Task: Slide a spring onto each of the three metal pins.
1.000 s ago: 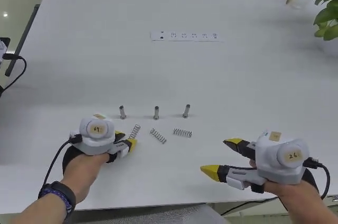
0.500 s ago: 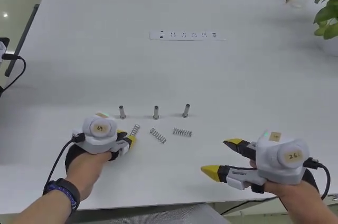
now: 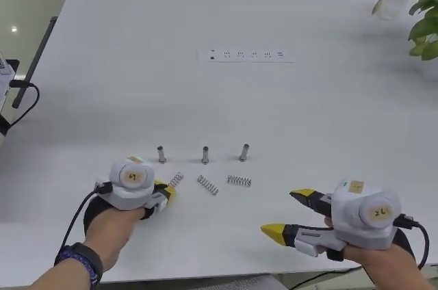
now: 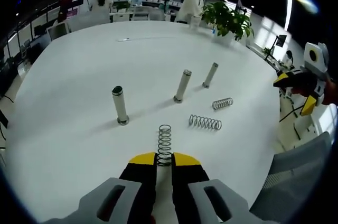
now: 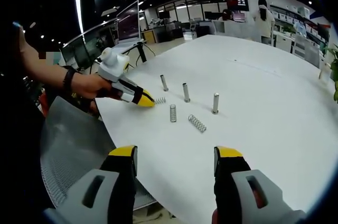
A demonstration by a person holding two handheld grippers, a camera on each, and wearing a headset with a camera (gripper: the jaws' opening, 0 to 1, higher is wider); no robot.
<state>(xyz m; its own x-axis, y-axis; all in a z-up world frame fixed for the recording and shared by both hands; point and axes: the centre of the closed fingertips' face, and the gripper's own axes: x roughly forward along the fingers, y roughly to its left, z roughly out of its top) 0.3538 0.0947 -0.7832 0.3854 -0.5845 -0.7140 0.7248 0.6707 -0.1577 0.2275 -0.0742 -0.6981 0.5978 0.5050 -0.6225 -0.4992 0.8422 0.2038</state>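
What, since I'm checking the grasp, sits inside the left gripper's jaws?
The near end of one spring, pinched between the yellow tips of the left gripper. How far in it reaches is covered by those tips.

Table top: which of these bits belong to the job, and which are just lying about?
For the job: three metal pins; left spring, pinched by the left gripper; middle spring; right spring; the open right gripper.
Just lying about: power strip; plant.
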